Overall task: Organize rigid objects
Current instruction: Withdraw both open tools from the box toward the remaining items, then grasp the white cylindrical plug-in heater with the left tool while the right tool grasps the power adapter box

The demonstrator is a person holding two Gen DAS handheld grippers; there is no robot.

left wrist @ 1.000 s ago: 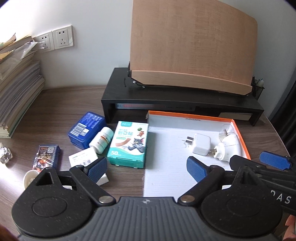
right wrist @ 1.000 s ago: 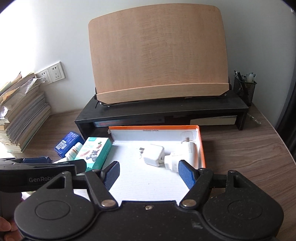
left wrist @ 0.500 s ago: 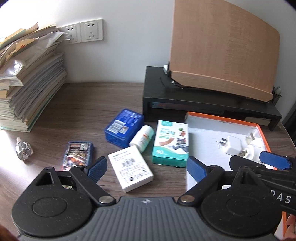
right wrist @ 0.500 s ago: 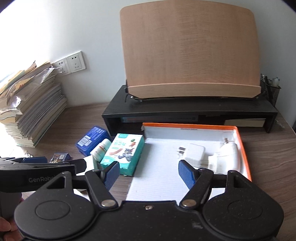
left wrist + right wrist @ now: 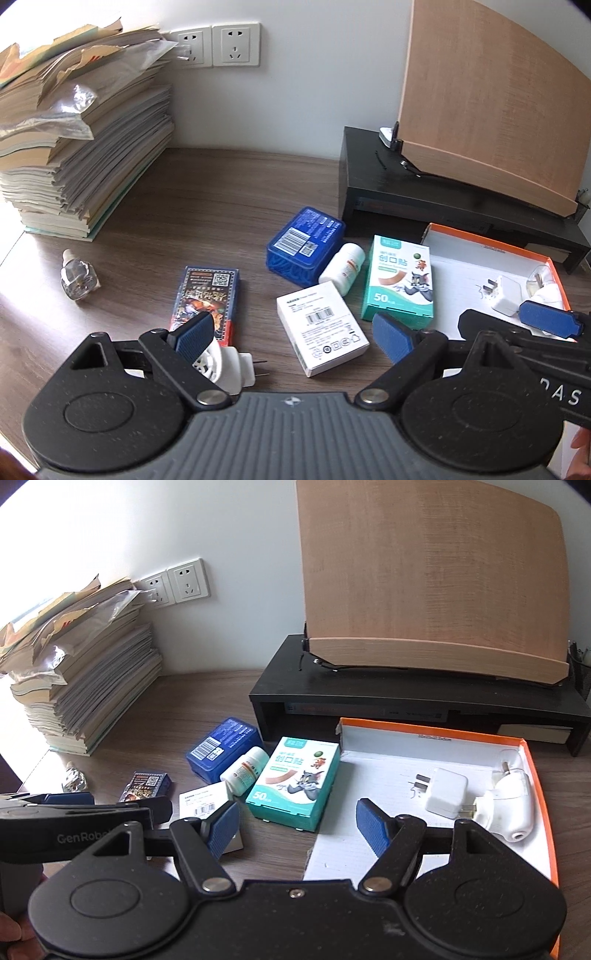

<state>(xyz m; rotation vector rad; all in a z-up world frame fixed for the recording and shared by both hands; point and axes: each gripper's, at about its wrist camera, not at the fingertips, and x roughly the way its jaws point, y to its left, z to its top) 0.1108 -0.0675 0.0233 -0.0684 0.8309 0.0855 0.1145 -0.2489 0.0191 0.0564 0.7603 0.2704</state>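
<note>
My left gripper (image 5: 293, 335) hangs open above the desk with a white box (image 5: 322, 327) lying between and beyond its fingers, untouched. A white plug-in device (image 5: 225, 367) sits under its left finger. My right gripper (image 5: 297, 821) is open too, over the near left corner of the orange-rimmed tray (image 5: 537, 771). A teal plaster box (image 5: 293, 781), a white pill bottle (image 5: 245, 770), a blue box (image 5: 221, 747) and a dark card box (image 5: 208, 295) lie on the desk. In the tray rest a white charger (image 5: 445, 792) and a white plug device (image 5: 511, 812).
A tall stack of papers (image 5: 77, 147) fills the left. A black riser (image 5: 406, 701) with a wooden board (image 5: 432, 576) stands at the back. A small clear bottle (image 5: 75, 280) lies at the left, and wall sockets (image 5: 218, 44) sit behind.
Both grippers have swept to the left across the desk, still open. The tray has slid to the right in both views, and the card box, clear bottle and paper stack have come into fuller view.
</note>
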